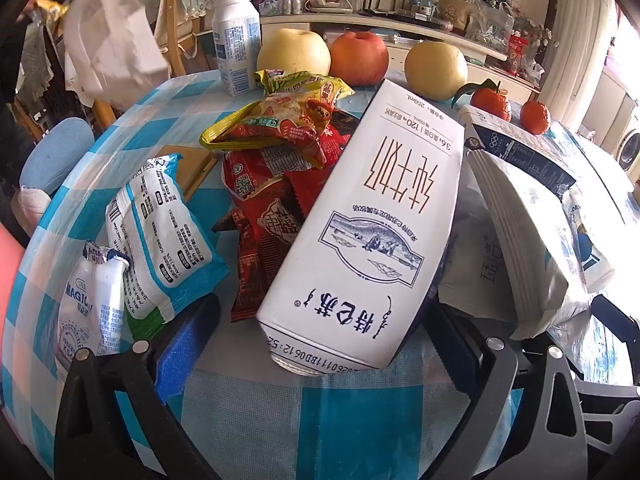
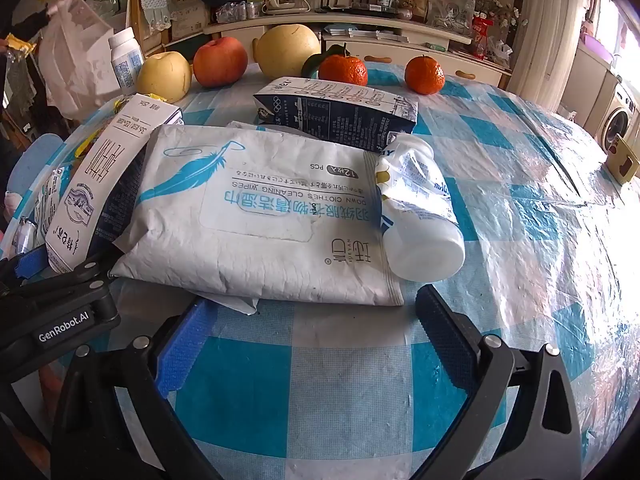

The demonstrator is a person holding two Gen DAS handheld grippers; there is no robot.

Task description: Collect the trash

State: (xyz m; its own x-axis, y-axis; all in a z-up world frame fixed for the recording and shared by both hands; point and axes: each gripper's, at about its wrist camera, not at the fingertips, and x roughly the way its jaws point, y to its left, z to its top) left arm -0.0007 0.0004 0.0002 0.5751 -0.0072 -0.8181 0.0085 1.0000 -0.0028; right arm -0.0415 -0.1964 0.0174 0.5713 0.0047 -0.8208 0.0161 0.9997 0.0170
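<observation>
Checked blue-and-white tablecloth (image 2: 360, 380) bearing litter: left gripper (image 1: 320, 344), jaws wide, faces the white milk carton (image 1: 372, 220); right gripper (image 2: 308, 328), likewise agape, faces the wipes packet (image 2: 260, 216). Approach stage; closing on each item presumably follows.

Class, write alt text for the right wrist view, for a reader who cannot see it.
A flat white wet-wipes pack with a blue feather print lies on a blue-and-white checked tablecloth, just beyond the open right gripper. A crumpled white plastic bottle lies against its right edge, with milk cartons and fruit behind.
</observation>
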